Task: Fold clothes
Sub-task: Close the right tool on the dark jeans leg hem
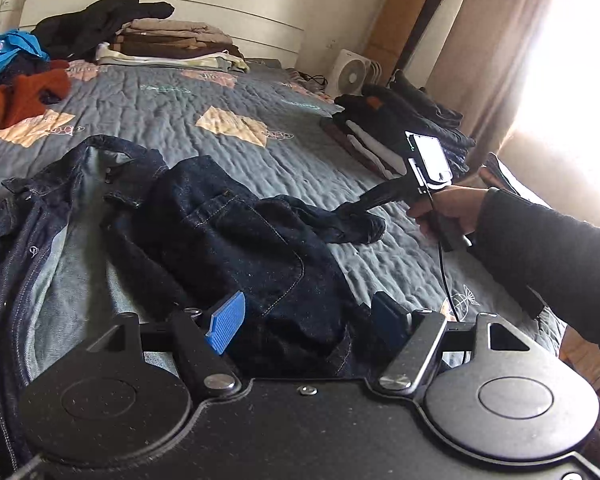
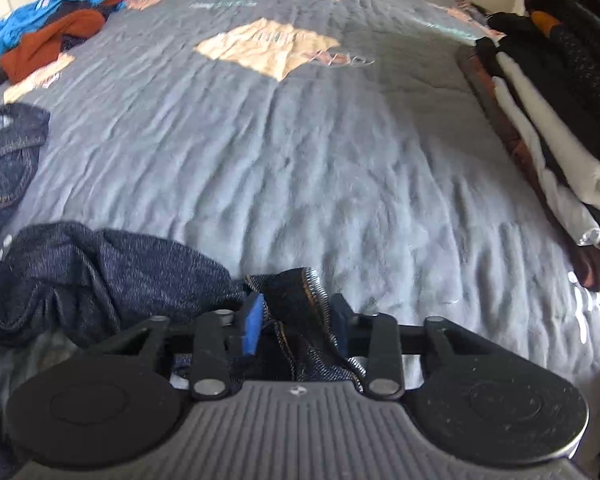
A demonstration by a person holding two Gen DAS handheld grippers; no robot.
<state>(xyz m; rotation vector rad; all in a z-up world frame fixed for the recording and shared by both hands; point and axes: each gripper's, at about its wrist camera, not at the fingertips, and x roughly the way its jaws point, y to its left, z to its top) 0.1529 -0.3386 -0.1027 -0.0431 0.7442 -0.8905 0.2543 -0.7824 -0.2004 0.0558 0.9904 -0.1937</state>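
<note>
A grey-blue quilted bedspread (image 2: 300,152) covers the bed, with folded stacks along its far and right edges. On its near left side lies the dark indigo denim jacket (image 1: 228,232), opened out, pale lining up, one sleeve trailing right. The step in hand looks like gathering that sleeve to fold it inward. The right gripper (image 2: 296,322) has its blue pads closed onto the stitched cuff edge (image 2: 300,292) of the sleeve. The left gripper (image 1: 308,316) stands with its jaws wide apart over the jacket's lower body, gripping nothing. Next, I judge, the right hand must carry the cuff across the jacket's back while the left pins or takes the hem, keeping the denim flat.
</note>
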